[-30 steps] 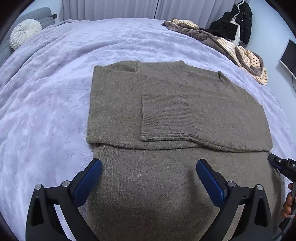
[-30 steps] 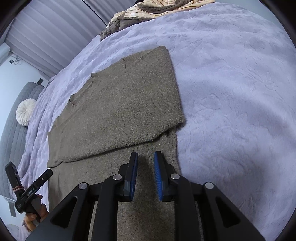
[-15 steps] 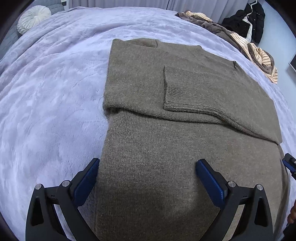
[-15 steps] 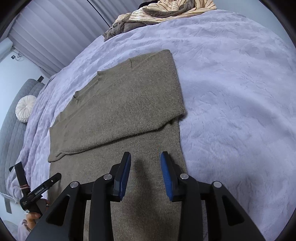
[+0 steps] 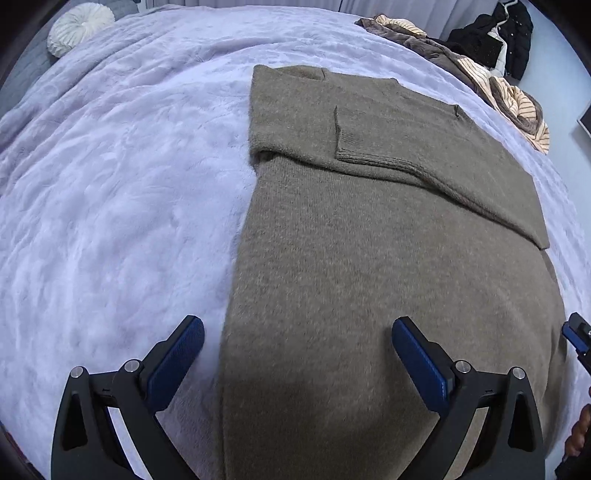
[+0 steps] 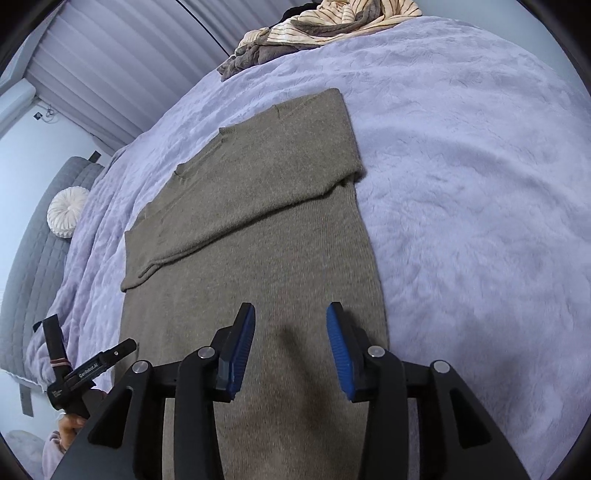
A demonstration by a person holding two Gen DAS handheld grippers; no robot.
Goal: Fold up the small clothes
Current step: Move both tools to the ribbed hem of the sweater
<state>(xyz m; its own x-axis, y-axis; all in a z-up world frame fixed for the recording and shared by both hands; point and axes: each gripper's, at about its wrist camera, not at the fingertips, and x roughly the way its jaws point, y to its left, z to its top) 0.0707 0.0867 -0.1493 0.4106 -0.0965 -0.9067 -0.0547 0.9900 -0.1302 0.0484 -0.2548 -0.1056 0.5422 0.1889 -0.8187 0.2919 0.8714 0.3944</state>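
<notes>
Above the near end of the brown sweater (image 5: 369, 266), the left gripper (image 5: 297, 363) hangs with its jaws spread wide, the blue pads straddling the garment's left edge and gripping nothing. The right gripper (image 6: 290, 350) hovers over the sweater's right side, jaws moderately apart and empty. The sweater lies flat on the lavender bedspread (image 5: 110, 184), both sleeves folded across the chest, one ribbed cuff (image 5: 369, 136) on top. A round white cushion (image 6: 68, 216) and a heap of striped clothes (image 6: 332, 18) sit at the far edges.
</notes>
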